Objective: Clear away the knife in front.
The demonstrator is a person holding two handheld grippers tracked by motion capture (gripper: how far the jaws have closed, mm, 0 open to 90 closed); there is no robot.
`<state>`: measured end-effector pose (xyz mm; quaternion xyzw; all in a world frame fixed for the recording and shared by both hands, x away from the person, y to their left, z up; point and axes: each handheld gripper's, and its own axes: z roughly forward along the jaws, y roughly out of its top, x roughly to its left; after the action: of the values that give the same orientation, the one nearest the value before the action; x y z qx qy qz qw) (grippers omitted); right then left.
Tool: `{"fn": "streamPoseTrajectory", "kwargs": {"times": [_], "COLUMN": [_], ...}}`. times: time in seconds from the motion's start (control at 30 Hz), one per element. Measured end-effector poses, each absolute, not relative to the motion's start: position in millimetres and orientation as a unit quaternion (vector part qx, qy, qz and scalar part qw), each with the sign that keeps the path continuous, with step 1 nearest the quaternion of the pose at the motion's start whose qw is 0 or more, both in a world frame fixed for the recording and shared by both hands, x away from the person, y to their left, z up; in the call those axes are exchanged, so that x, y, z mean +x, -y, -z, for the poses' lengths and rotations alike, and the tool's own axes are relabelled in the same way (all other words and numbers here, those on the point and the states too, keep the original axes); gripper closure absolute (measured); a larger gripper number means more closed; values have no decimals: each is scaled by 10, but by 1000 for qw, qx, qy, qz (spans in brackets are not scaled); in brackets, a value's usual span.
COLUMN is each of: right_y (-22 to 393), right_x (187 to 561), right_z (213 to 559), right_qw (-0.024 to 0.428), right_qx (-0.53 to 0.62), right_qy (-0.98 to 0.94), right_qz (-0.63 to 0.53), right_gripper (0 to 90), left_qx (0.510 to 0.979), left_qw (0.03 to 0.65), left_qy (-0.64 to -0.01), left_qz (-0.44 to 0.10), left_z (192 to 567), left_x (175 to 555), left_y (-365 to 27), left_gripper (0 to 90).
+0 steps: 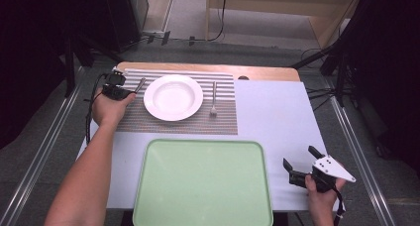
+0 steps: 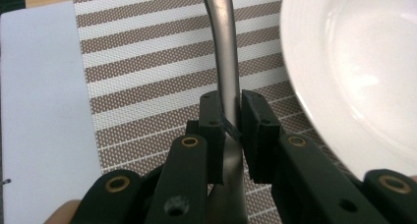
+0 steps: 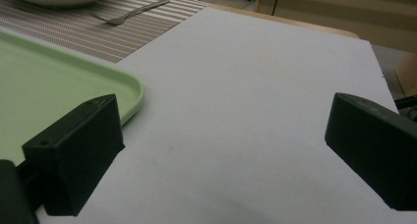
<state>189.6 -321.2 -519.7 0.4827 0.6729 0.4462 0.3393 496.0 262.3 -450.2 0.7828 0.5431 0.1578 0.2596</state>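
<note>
Step in hand: pickup of the metal utensil (image 2: 224, 52) left of the white plate (image 1: 173, 97). Your left claw (image 2: 233, 117) is pinching its handle, pads pressed tight on the metal from both sides. The far end runs out of the left gripper view, so you cannot tell if it is a knife or a spoon. In the high view it sits on the striped placemat (image 1: 218, 119) at the far left of the desk (image 1: 277, 117), just beside the plate rim, not touching it. Whether it has cleared the mat is hard to tell.

Your right claw (image 1: 303, 162) hangs spread wide and empty over bare desk at the near right, beside the green tray (image 1: 203, 184). A fork (image 1: 213, 98) lies on the mat right of the plate, untouched.

Judgement: tray is empty, so clearing has barely begun. Next move likely calls for lifting the utensil straight up, keeping the pinch firm since the handle is thin and slick, swinging it toward you clear of the plate rim, then setting it flat on the tray before spreading the claw.
</note>
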Motion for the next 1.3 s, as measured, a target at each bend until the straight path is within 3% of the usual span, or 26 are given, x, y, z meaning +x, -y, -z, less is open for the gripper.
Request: {"fn": "streamPoseTrajectory", "kwargs": {"times": [1.3], "right_y": [3217], "right_x": [1884], "right_z": [5190], "right_qw": [336], "right_qx": [480], "right_qy": [-673], "right_qz": [-452], "right_gripper": [1], "left_qx": [833], "left_qw": [308], "left_qy": [-433], "left_qz": [-157], "left_z": [4263], "left_x": [4351], "left_y": [-2277], "left_gripper": [794]}}
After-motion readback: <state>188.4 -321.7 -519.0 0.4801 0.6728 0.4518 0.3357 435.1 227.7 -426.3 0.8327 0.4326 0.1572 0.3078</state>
